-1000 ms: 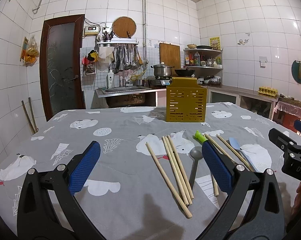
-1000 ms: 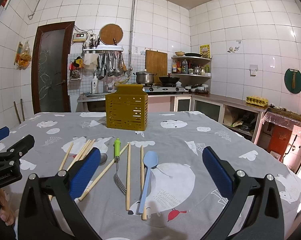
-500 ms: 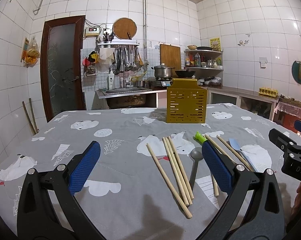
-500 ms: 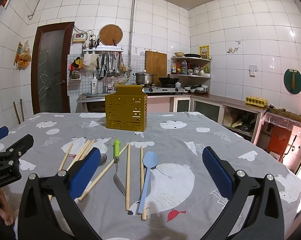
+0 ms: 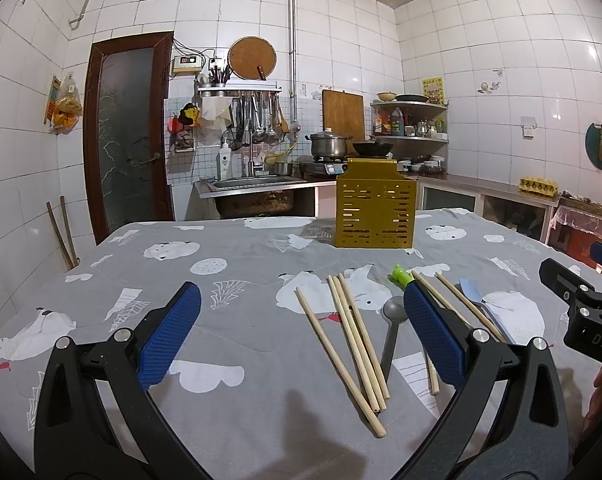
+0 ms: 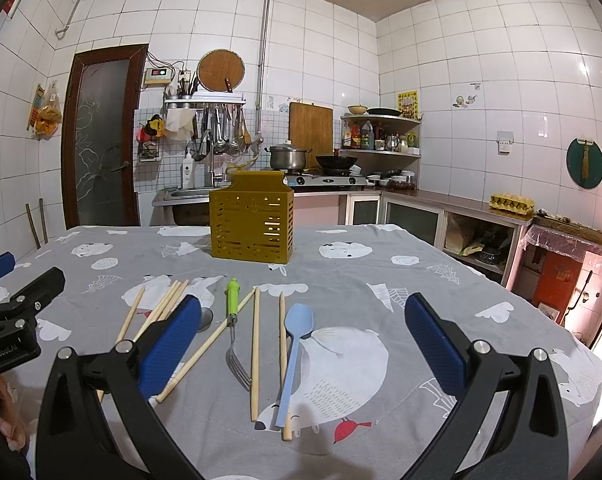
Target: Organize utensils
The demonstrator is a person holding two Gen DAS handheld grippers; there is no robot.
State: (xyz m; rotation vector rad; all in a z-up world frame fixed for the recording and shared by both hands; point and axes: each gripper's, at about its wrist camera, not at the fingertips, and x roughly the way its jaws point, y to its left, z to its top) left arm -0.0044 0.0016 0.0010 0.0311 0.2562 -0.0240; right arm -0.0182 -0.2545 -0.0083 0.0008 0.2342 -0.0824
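A yellow slotted utensil holder (image 5: 375,214) (image 6: 251,220) stands upright at the far middle of the table. Several wooden chopsticks (image 5: 347,342) (image 6: 255,344) lie loose on the cloth in front of it. Among them lie a grey spoon (image 5: 393,322), a green-handled fork (image 6: 233,320) and a light blue spoon (image 6: 295,344). My left gripper (image 5: 301,334) is open and empty, above the near table just left of the chopsticks. My right gripper (image 6: 303,340) is open and empty, with the fork, chopsticks and blue spoon lying between its fingers further ahead.
The table has a grey cloth (image 5: 221,272) with white animal prints. Behind it are a sink and counter (image 5: 257,184), a stove with pots (image 6: 313,168) and shelves. A brown door (image 5: 127,132) is at the back left. The table's right edge (image 6: 541,320) drops off.
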